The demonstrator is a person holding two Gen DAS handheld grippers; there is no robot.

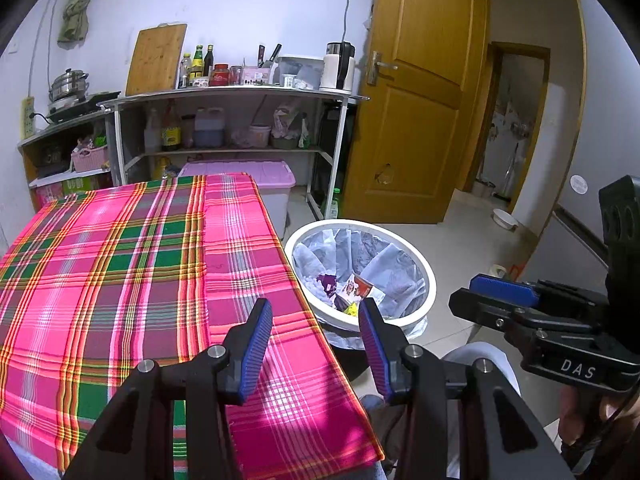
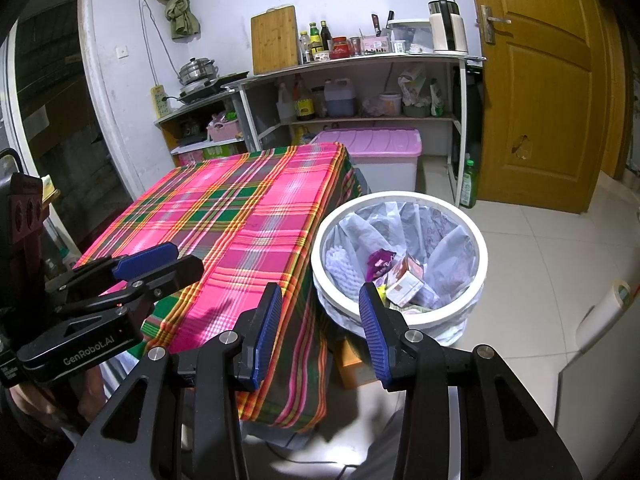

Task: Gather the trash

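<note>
I am holding my left claw (image 1: pixel 316 344) and right claw (image 2: pixel 320 332) apart and empty. The wrappers (image 2: pixel 400 280) in the bin (image 2: pixel 404 320) look light and crinkly; I'd pinch an edge.

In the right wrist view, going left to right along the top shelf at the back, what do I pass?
Cutting board → sauce bottles → red-lidded jar → knives → clear plastic box → white kettle.
</note>
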